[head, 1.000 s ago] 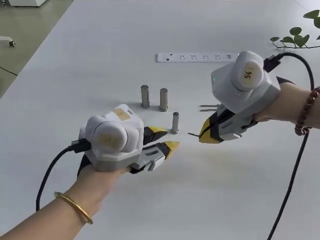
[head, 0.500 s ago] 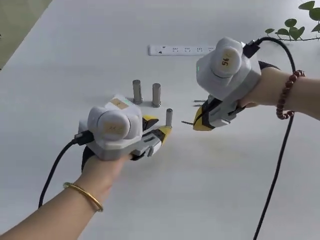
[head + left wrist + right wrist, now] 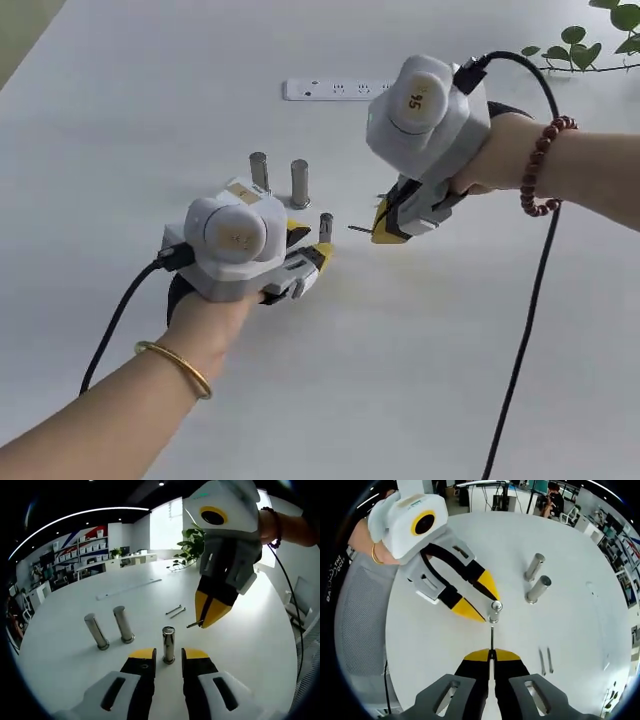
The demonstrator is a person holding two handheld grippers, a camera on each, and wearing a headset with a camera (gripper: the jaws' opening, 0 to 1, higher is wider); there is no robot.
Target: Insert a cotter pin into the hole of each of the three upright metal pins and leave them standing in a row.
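Three upright metal pins stand on the white table: two side by side at the back (image 3: 259, 172) (image 3: 299, 183) and a third pin (image 3: 325, 227) nearer me. My left gripper (image 3: 168, 655) is open, its yellow tips on either side of the third pin (image 3: 169, 644) near its base. My right gripper (image 3: 492, 655) is shut on a cotter pin (image 3: 491, 637), held level and pointing at the third pin's top (image 3: 494, 611) with a small gap. In the head view the cotter pin (image 3: 360, 229) sits just right of that pin.
Two spare cotter pins (image 3: 175, 611) lie on the table beyond the right gripper, also in the right gripper view (image 3: 545, 661). A white power strip (image 3: 335, 89) lies at the back and a leafy plant (image 3: 590, 45) at the far right. Cables trail from both grippers.
My left gripper has moved forward so its tips now flank the nearest pin. The right gripper has brought the cotter pin slightly closer to that pin. The head camera has shifted.
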